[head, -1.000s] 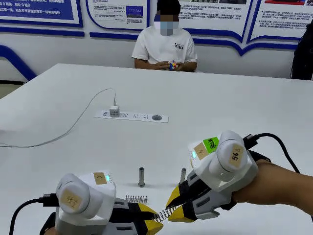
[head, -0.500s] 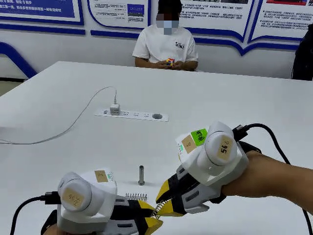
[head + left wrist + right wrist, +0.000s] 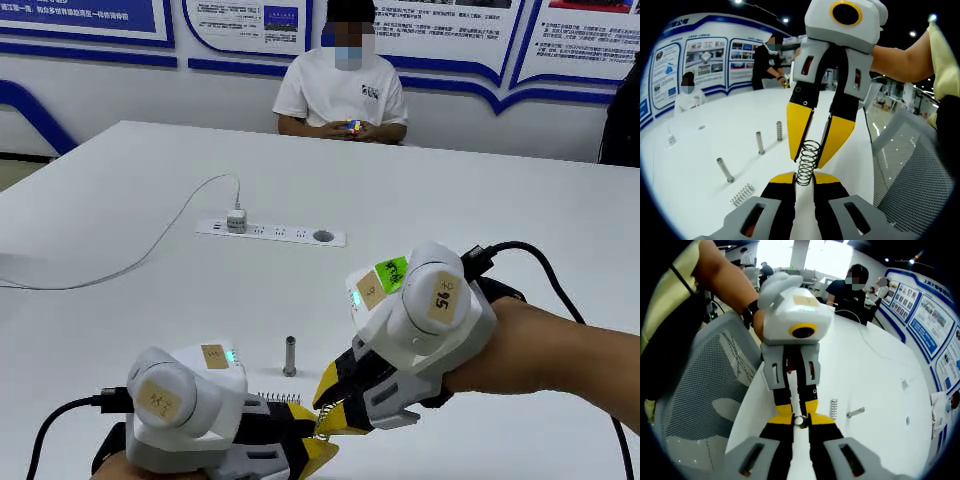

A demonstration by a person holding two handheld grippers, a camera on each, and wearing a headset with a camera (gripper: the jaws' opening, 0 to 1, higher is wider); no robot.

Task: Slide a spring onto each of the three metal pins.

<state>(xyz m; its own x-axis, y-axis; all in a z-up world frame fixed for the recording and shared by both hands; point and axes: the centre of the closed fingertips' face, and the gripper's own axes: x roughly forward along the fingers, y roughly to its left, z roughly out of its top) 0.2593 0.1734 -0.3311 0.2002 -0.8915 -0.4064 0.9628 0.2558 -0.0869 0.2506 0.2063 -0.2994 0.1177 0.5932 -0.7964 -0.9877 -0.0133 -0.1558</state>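
Note:
A small coil spring [image 3: 808,162] is held between both grippers, just above the table. My left gripper [image 3: 804,178] is shut on its lower end. The right gripper [image 3: 808,162] comes in from above, its yellow jaws pressed against both sides of the spring. In the right gripper view the spring's end [image 3: 800,421] sits between my right gripper's [image 3: 801,420] tips. Three upright metal pins [image 3: 725,170] [image 3: 760,142] [image 3: 779,131] stand bare on the white table. One pin [image 3: 290,356] shows in the head view, near the right gripper [image 3: 325,415] and left gripper [image 3: 310,442].
A second spring [image 3: 742,194] lies loose on the table [image 3: 150,200] near the closest pin, also seen as a spring [image 3: 278,398] in the head view. A power strip [image 3: 270,233] with a white cable lies further back. A person sits at the far edge. A mesh chair [image 3: 910,165] stands beside the table.
My right gripper has moved left and closed in on the left gripper, so the spring span between them is shorter. The pin seen on the right earlier is now hidden behind it.

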